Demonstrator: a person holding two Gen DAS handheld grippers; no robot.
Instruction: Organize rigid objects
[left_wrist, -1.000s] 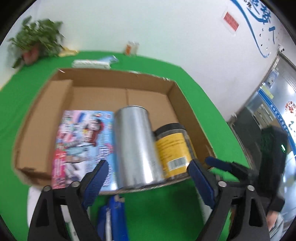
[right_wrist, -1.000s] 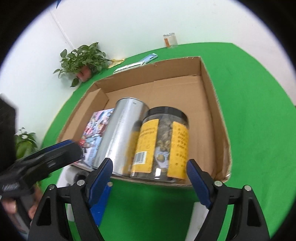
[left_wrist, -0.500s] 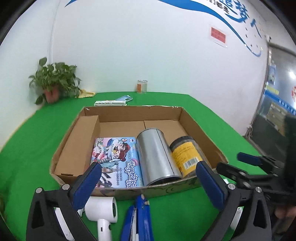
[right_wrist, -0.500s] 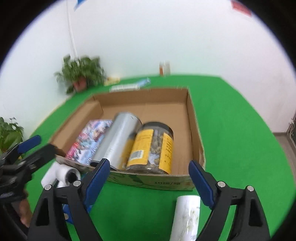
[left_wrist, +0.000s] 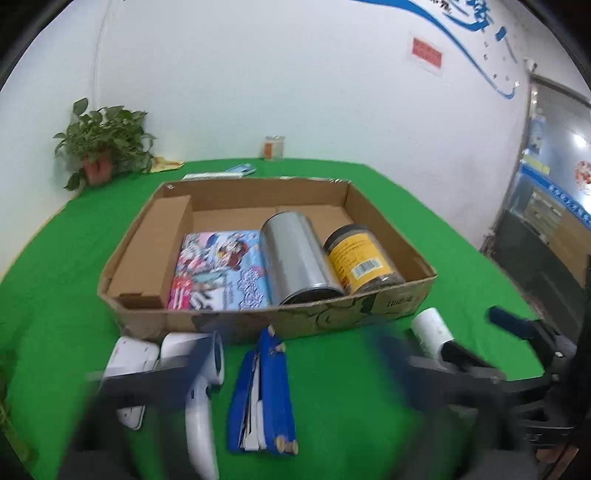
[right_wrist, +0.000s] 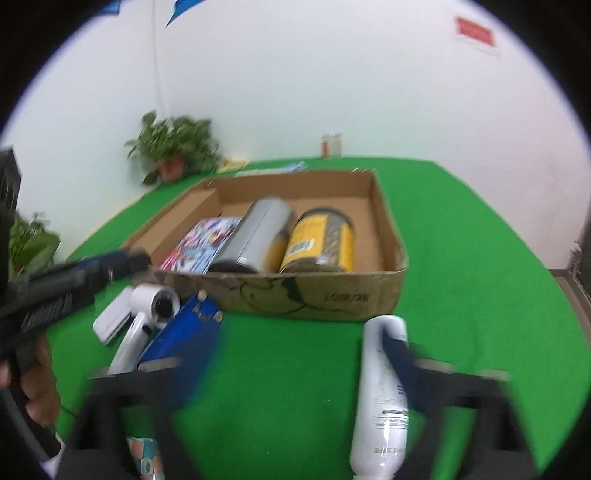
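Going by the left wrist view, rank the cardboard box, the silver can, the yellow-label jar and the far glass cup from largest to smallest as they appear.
1. cardboard box
2. silver can
3. yellow-label jar
4. glass cup, though it stands farthest from the camera, so its real size is unsure.

White wall (left_wrist: 295, 74) carrying a blue painted swoosh (left_wrist: 469, 40) and a red sign (left_wrist: 426, 51), green-covered tabletop (left_wrist: 55, 258) stretching toward it, potted plant (left_wrist: 101, 147) sitting at the back left corner, glass-fronted doorway (left_wrist: 554, 177) showing at right
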